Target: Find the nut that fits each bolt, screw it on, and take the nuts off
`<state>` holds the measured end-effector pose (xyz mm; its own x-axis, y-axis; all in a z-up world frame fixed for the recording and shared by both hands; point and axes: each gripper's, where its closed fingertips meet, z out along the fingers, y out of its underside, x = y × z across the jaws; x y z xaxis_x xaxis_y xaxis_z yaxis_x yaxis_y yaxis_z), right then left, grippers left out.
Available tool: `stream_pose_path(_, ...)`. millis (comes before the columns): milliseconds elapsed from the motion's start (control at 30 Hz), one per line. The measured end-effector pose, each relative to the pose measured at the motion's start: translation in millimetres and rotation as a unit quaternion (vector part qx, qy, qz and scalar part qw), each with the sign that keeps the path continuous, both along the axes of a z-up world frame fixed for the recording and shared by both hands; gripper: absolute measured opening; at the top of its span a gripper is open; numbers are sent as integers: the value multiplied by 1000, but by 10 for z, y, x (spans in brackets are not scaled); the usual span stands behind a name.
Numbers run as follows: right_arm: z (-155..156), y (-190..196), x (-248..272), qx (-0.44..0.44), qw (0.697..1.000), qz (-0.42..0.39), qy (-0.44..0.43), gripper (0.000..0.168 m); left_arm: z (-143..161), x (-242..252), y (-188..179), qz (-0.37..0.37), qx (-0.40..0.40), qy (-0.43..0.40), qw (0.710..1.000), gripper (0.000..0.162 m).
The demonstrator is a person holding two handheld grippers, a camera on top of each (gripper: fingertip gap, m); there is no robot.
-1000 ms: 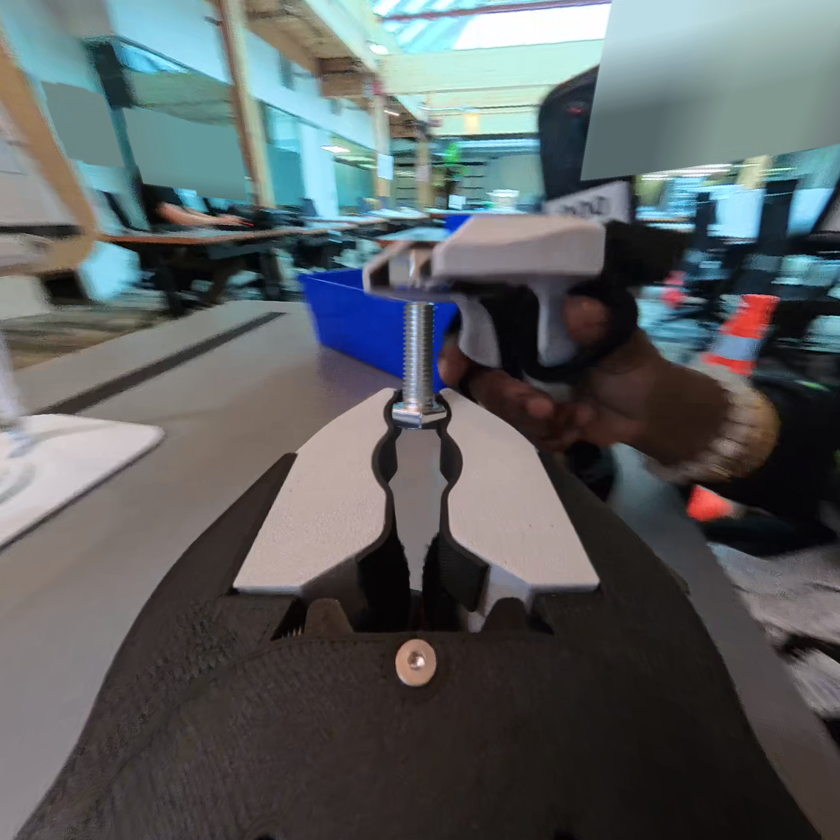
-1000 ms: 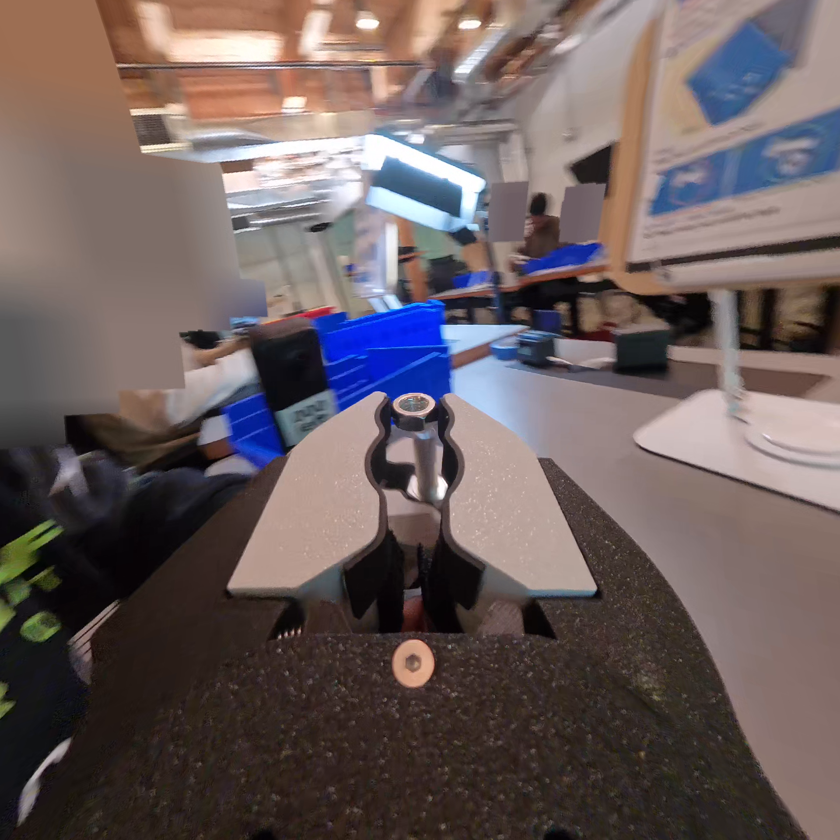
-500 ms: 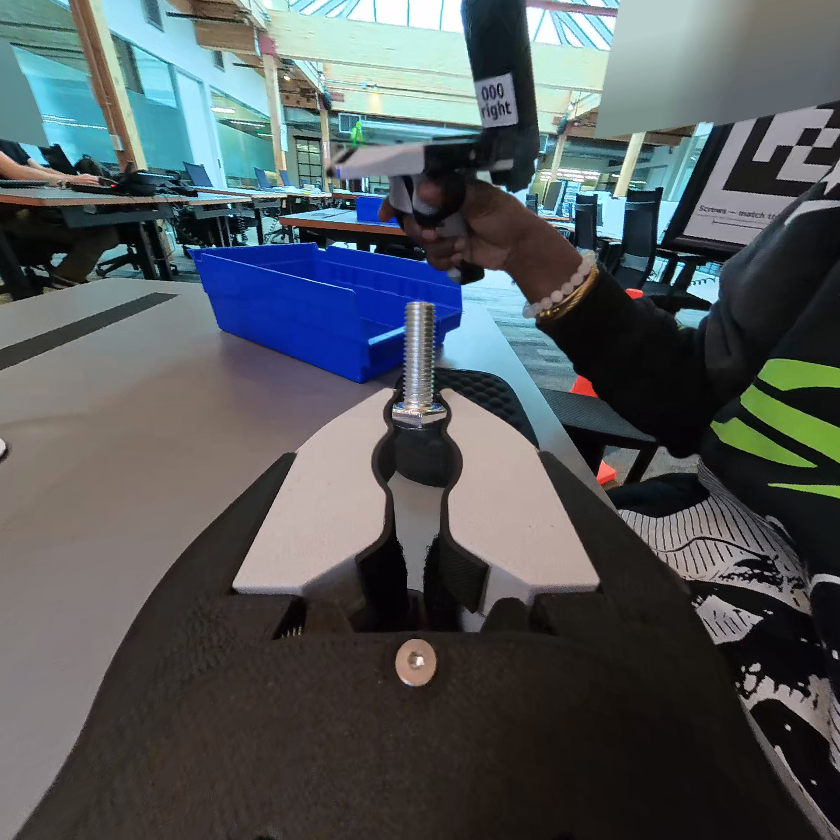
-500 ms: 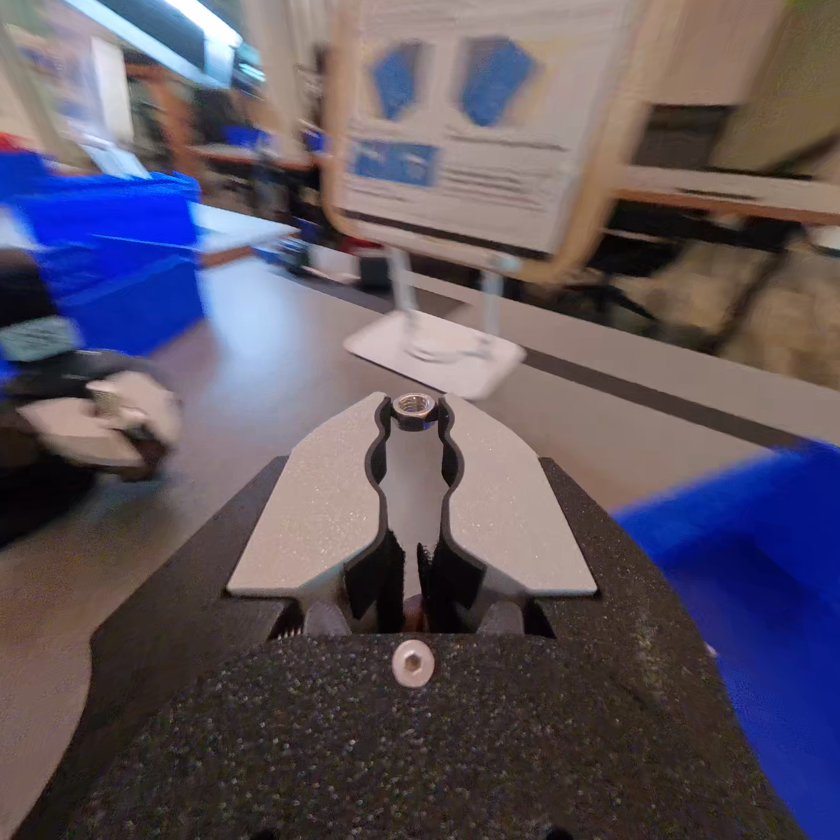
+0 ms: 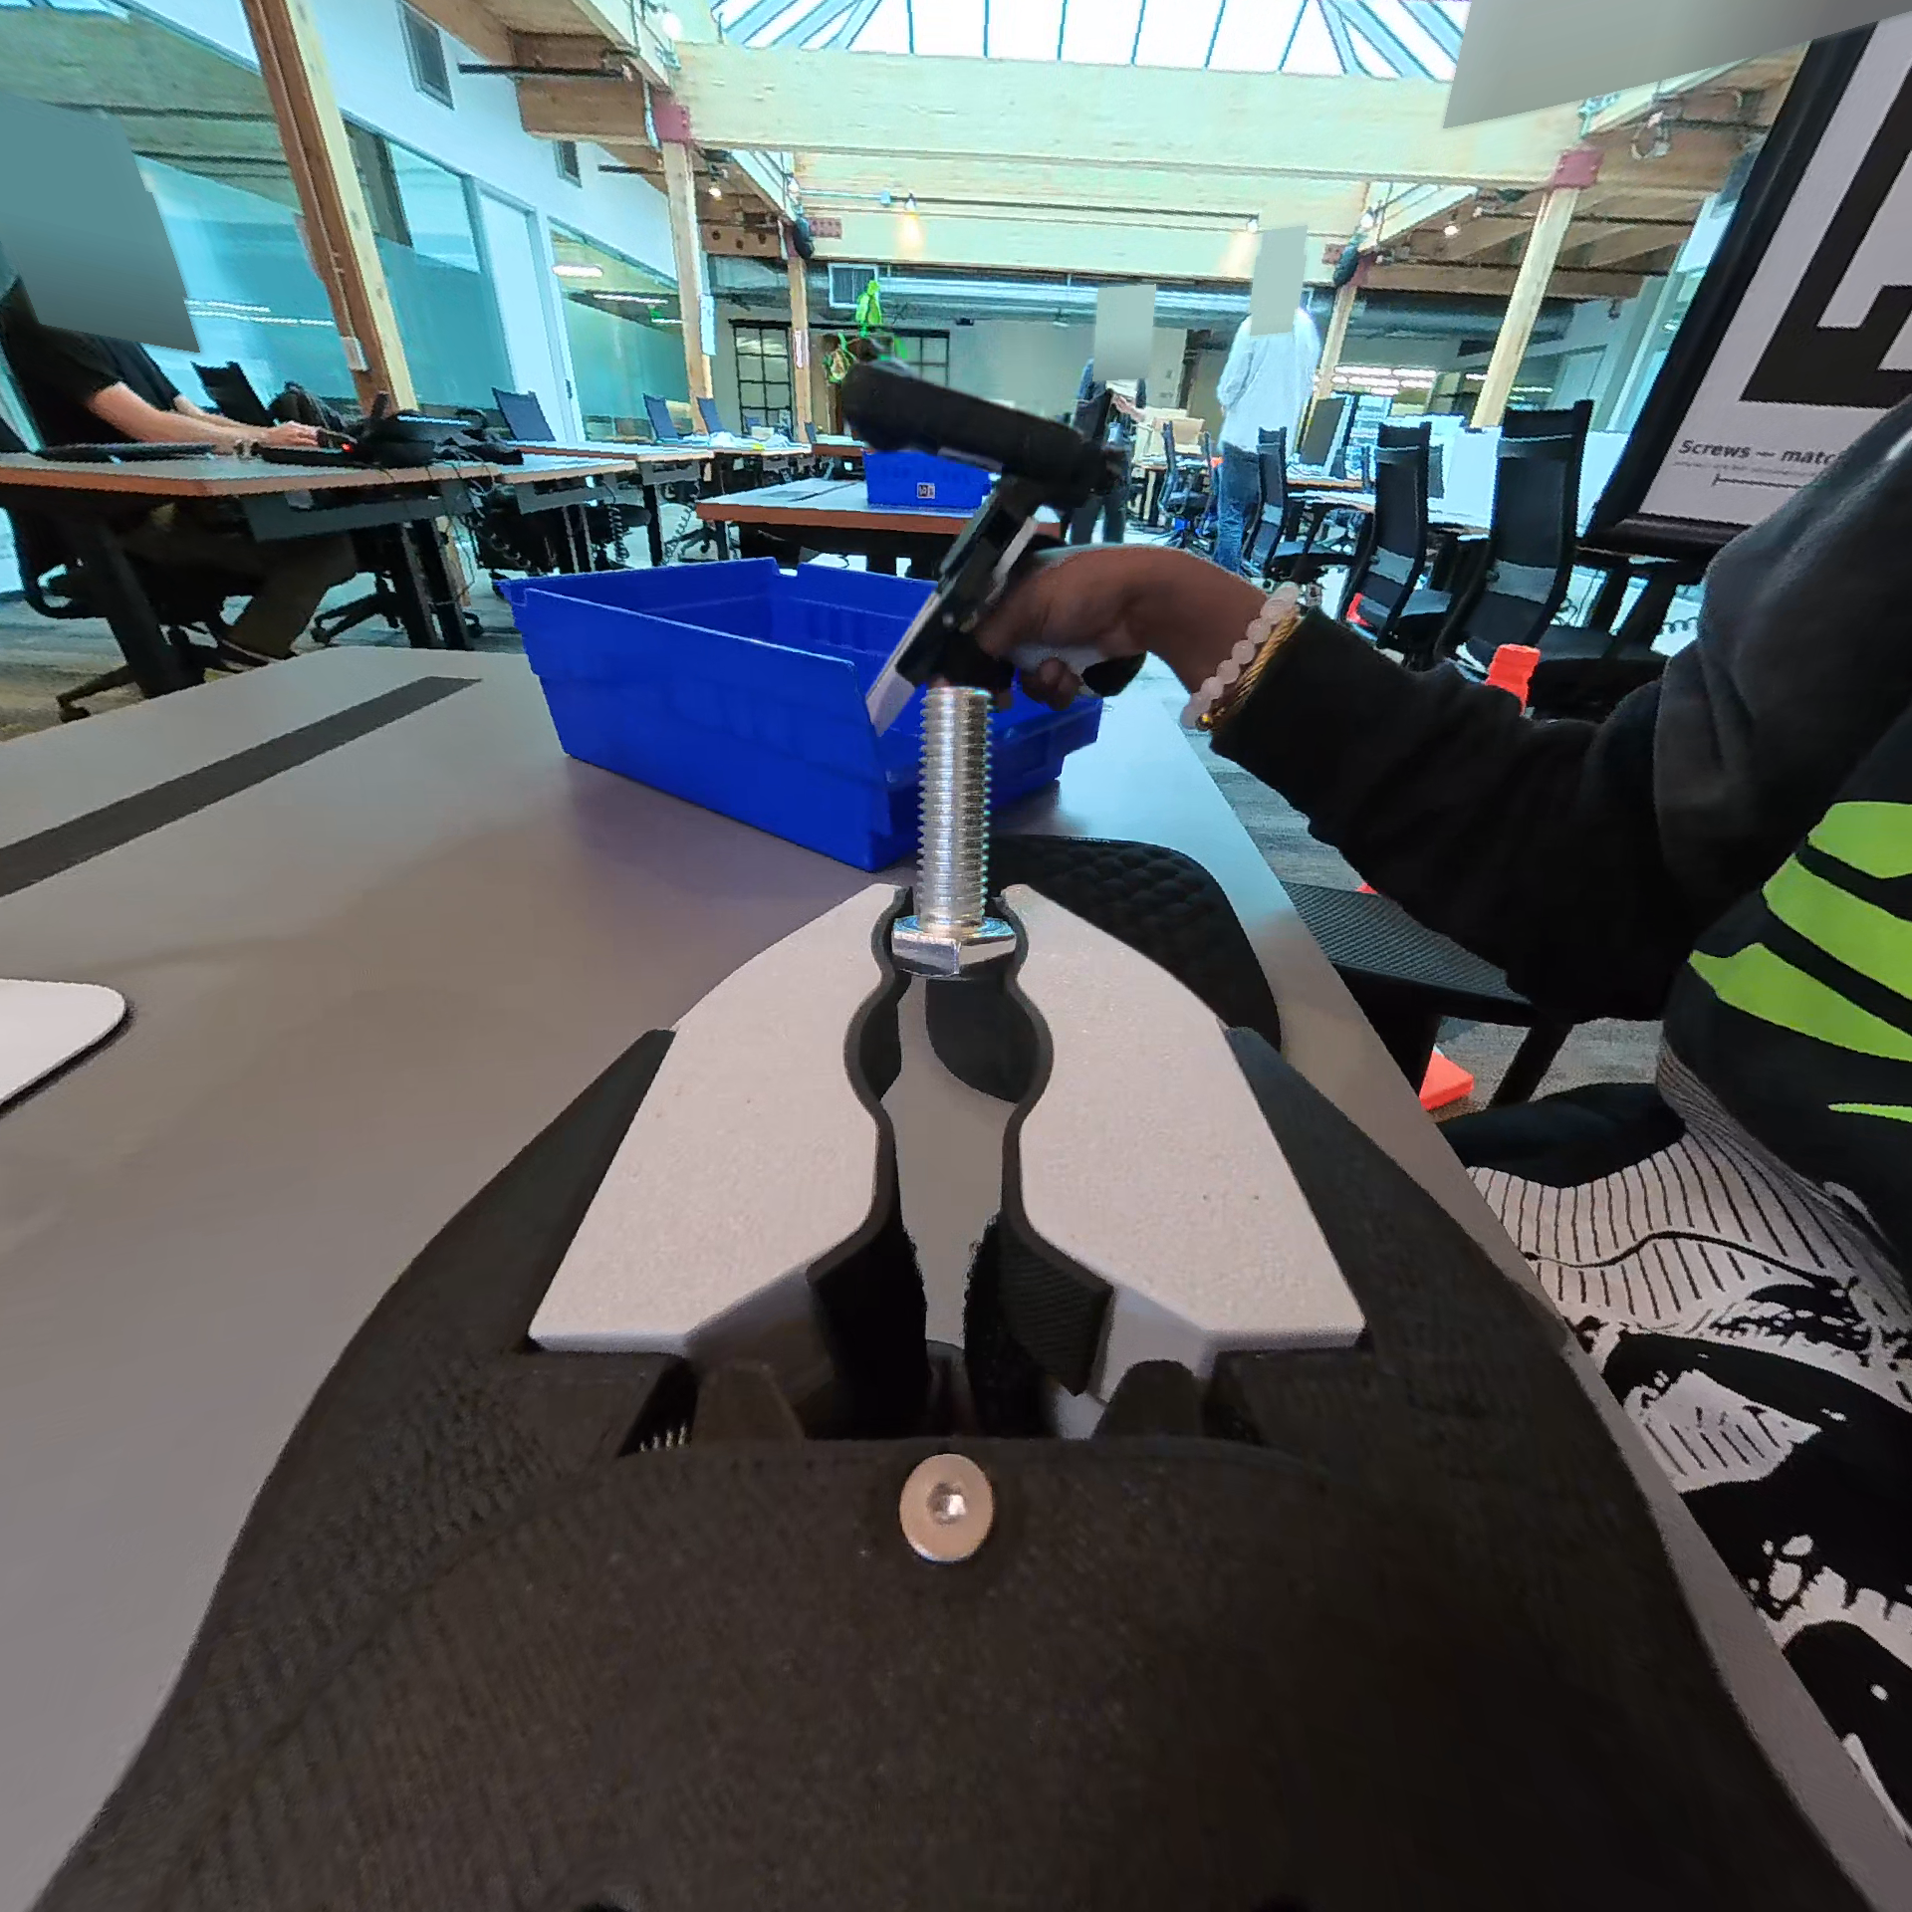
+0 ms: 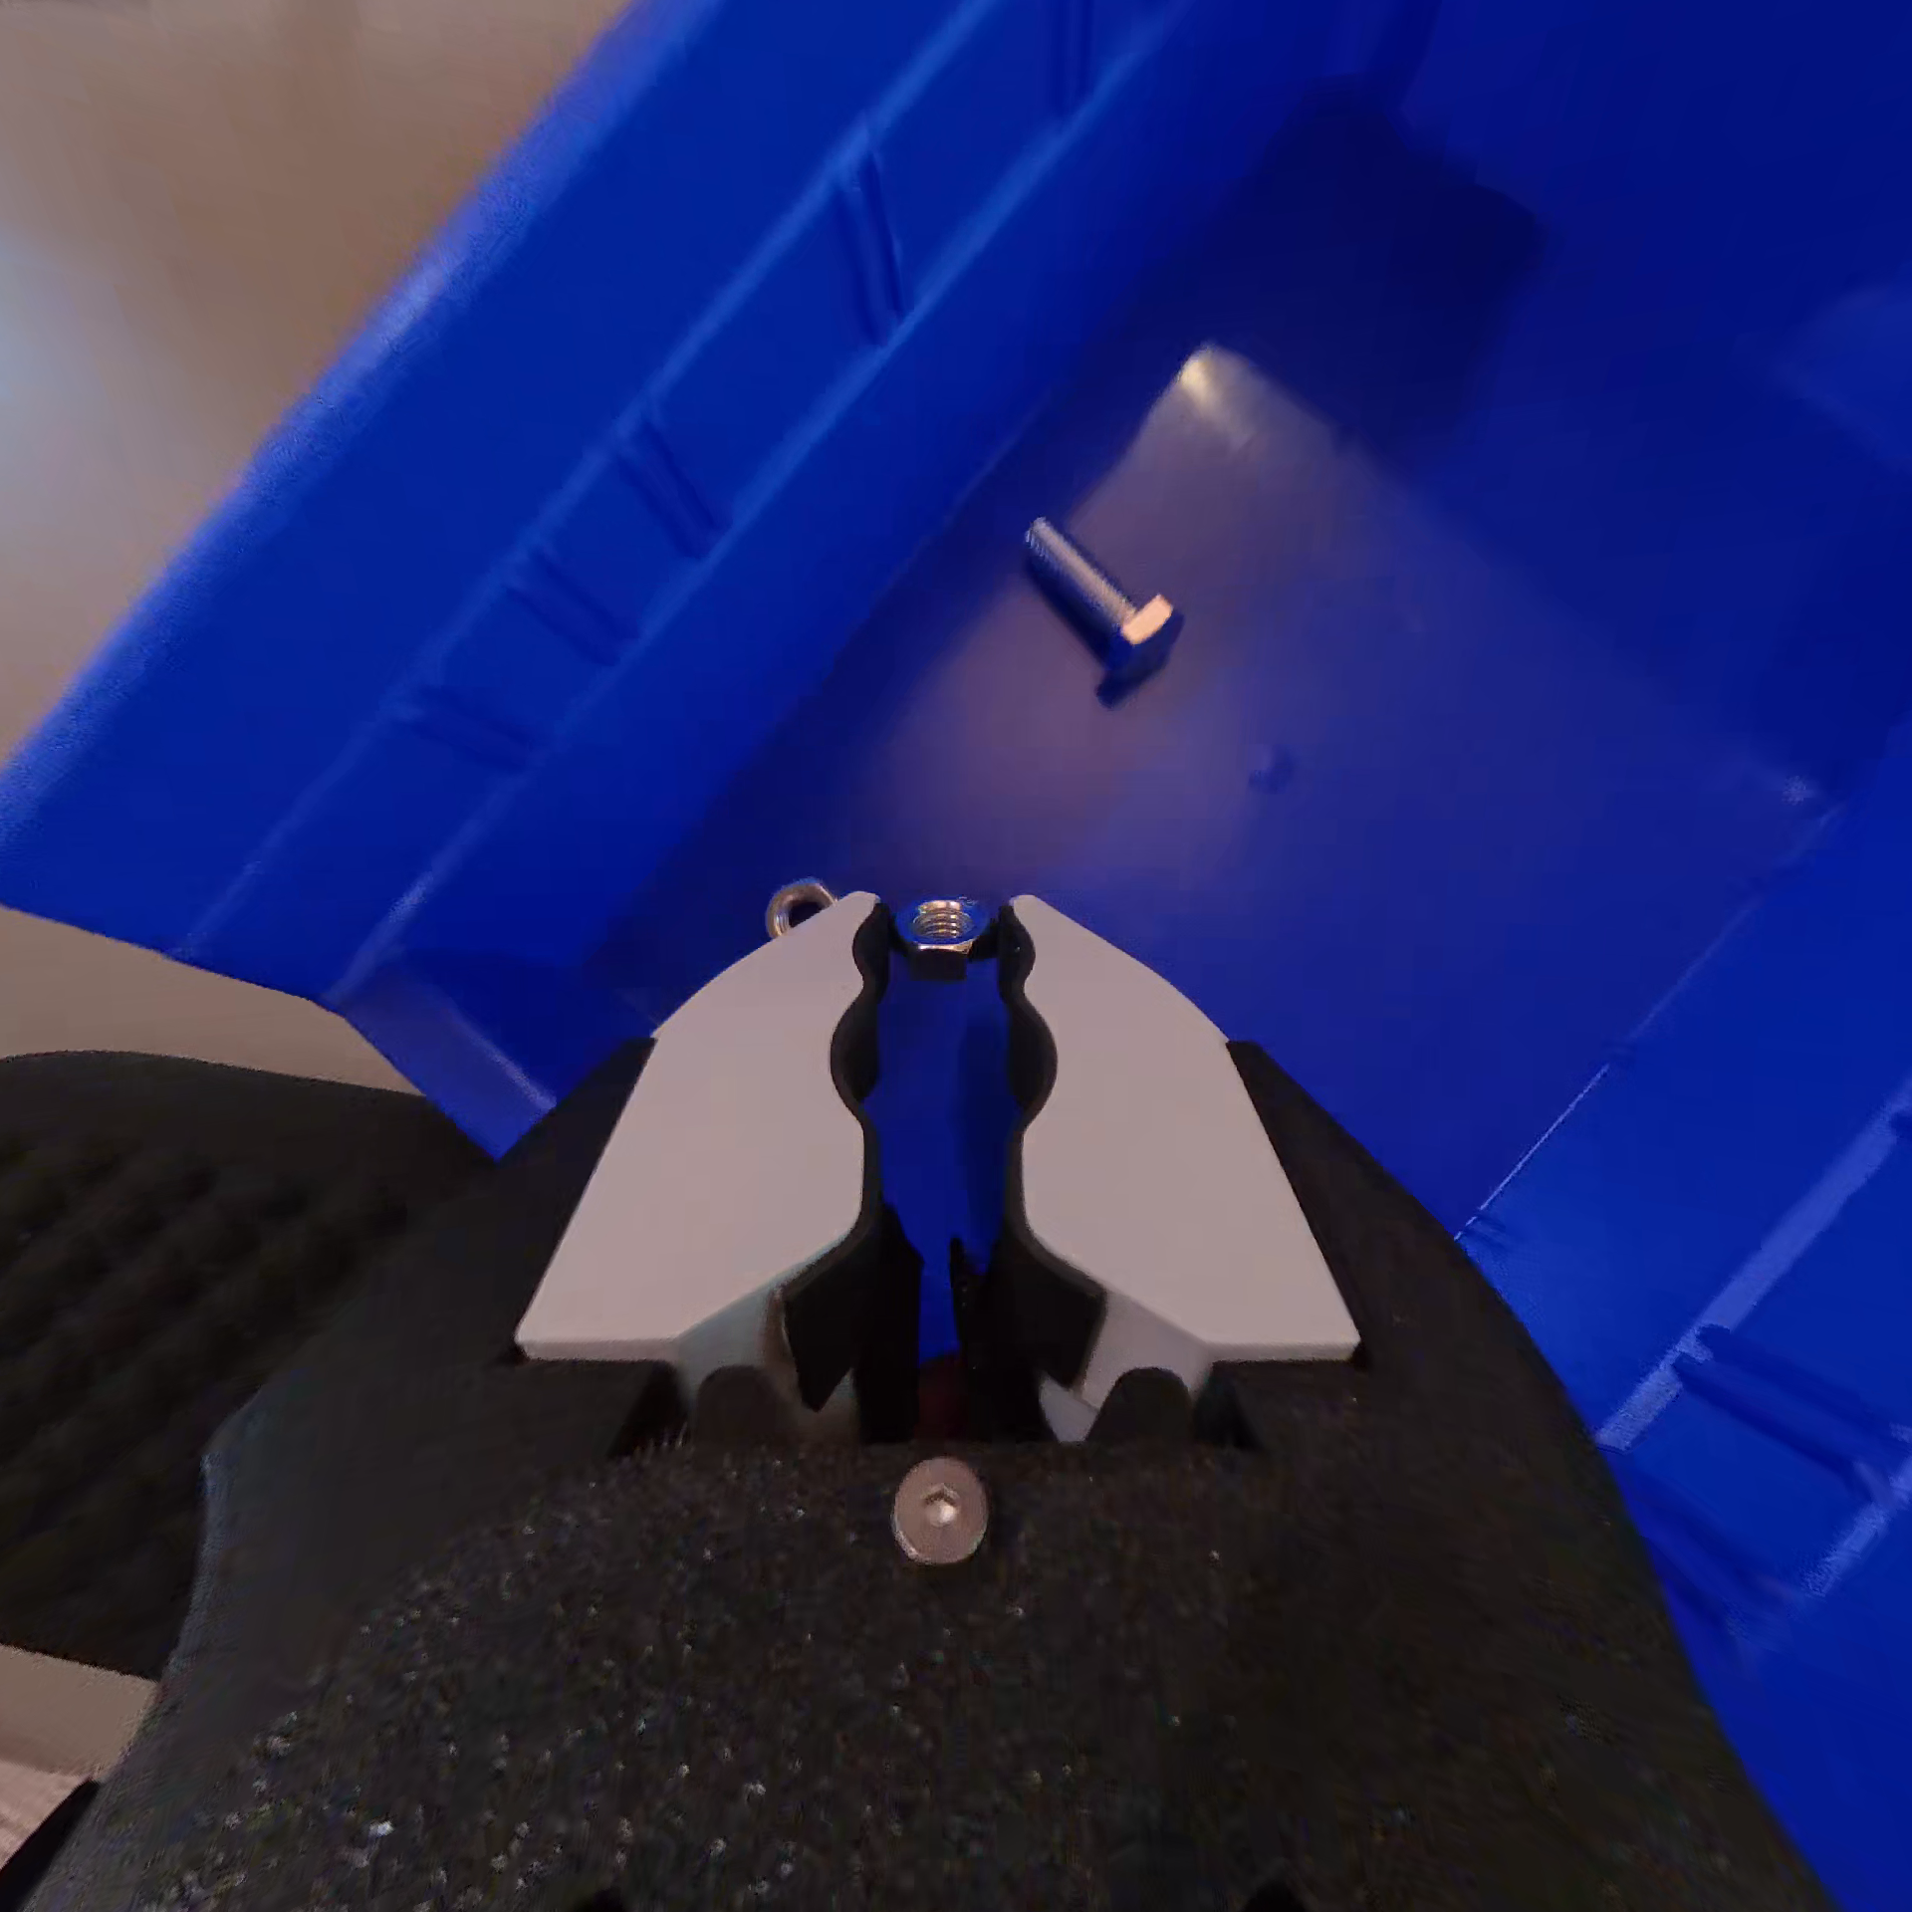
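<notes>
My left gripper point(image 5: 950, 936) is shut on the hex head of a silver bolt point(image 5: 954, 802), which stands upright with its bare thread pointing up. My right gripper point(image 6: 939, 924) is shut on a small silver nut point(image 6: 937, 928) and points down into the blue bin point(image 6: 641, 486). In the left wrist view the right gripper point(image 5: 910, 693) hangs over the near end of the blue bin point(image 5: 714, 704), beyond the bolt. A second bolt point(image 6: 1107, 613) lies on the bin floor. Another nut point(image 6: 795, 908) shows partly behind my right gripper's left finger.
The bin stands on a grey table point(image 5: 393, 952) near its right edge. A white stand base point(image 5: 47, 1029) sits at the table's left. A black mesh chair point(image 5: 1148, 910) and the person's sleeve point(image 5: 1500, 786) are to the right. The left gripper's tips are roughly 35 cm from the right gripper's.
The nut has come off the bolt. My right gripper carried it up and away, then down over the blue bin. The left gripper has kept hold of the bolt, whose thread is now bare.
</notes>
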<state>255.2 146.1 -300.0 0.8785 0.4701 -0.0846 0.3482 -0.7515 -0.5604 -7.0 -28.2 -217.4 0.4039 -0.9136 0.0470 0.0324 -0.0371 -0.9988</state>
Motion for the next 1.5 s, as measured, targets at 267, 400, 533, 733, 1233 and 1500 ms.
stream_pose_path(267,-208,-101,58,-62,997,3,-41,29,-34,1,17,2,-8,5,1000,15)
stream_pose_path(400,-41,-77,57,-21,999,-8,-46,45,-50,0,30,3,-16,4,1000,15)
stream_pose_path(533,497,-59,-137,116,993,-13,-16,48,-33,-17,45,6,-21,-5,1000,15)
stream_pose_path(733,1343,-694,-1329,249,938,160,179,37,-21,-68,102,18,-37,-23,999,15)
stream_pose_path(1233,1117,-1747,-3075,185,828,425,315,10,-12,-53,72,15,-21,-7,1000,15)
stream_pose_path(1500,1300,-1403,-2649,256,856,354,277,10,-64,-73,146,31,-48,-6,998,45)
